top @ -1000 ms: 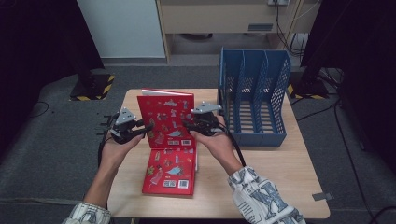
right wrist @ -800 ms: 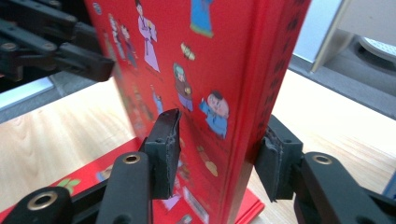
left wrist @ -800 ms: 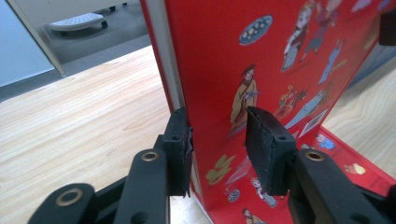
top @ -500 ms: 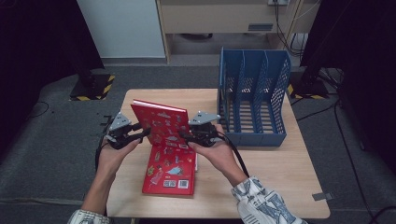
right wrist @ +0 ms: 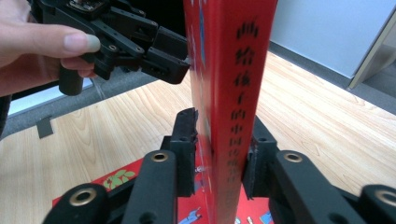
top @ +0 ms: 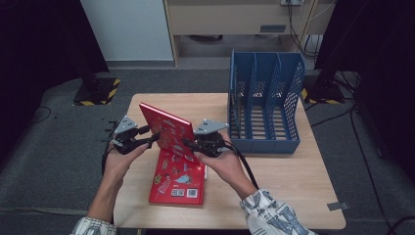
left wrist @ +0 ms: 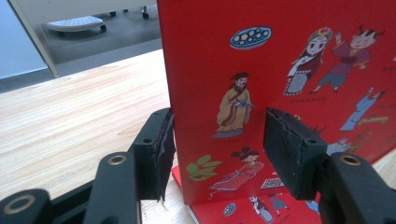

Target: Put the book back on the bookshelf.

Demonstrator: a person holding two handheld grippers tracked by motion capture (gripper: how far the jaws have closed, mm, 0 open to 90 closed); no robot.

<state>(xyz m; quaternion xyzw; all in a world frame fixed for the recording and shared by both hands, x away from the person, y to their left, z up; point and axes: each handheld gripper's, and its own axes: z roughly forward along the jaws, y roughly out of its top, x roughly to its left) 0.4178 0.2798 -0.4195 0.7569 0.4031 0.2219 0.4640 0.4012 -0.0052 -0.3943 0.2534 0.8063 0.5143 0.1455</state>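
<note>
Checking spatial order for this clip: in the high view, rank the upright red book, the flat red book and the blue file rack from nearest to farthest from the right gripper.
1. Upright red book, between the right gripper's jaws.
2. Flat red book, on the table just below.
3. Blue file rack, off to the right.

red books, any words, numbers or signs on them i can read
Spine of the upright red book, in the right gripper view: a column of black Chinese characters, blurred; it seems to read "画给孩子的中国", the rest unreadable.
Cover of the upright book, in the left gripper view: cartoon figures, with only tiny captions too small to read.
Flat red book on the table, in the high view: a white barcode patch, digits too small to read.
</note>
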